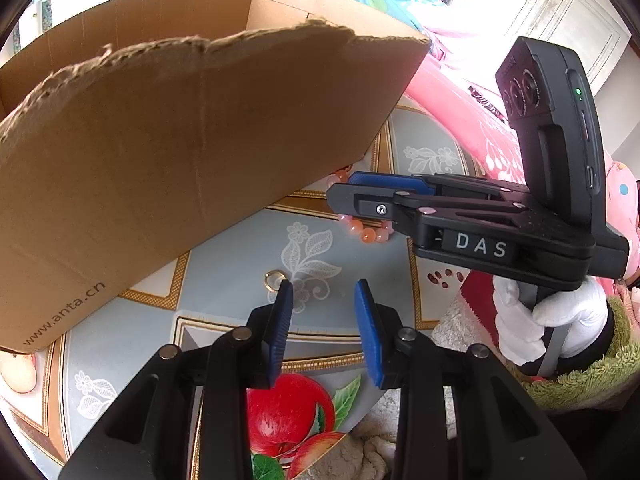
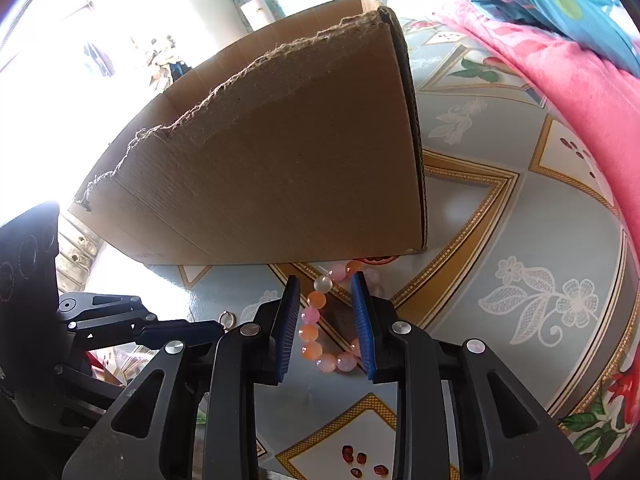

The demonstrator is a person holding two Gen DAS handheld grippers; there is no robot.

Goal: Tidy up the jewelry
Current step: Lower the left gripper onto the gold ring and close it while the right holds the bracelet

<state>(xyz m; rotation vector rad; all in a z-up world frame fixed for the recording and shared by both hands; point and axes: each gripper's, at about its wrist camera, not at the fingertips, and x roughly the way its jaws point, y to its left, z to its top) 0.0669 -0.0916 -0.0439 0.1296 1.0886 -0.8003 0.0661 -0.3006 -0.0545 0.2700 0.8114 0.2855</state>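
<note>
A bracelet of pink and orange beads (image 2: 316, 322) lies in a loop on the patterned tablecloth, close to the corner of the cardboard box (image 2: 280, 160). My right gripper (image 2: 326, 276) hangs over it with a moderate gap. One side of the loop lies between the blue pads; neither pad presses on a bead. From the left wrist view the right gripper (image 1: 340, 188) covers the middle of the bracelet (image 1: 366, 234). A small gold ring (image 1: 274, 280) lies just left of my left gripper (image 1: 324, 284), which is open and empty. The ring (image 2: 227, 318) also shows beside the left gripper (image 2: 180, 330).
The torn-rimmed cardboard box (image 1: 180, 140) stands tall right behind both pieces. A pink blanket (image 2: 560, 80) borders the table on the right. A white-gloved hand (image 1: 552, 320) holds the right gripper's handle. The tablecloth (image 2: 520, 240) bears flower and fruit prints.
</note>
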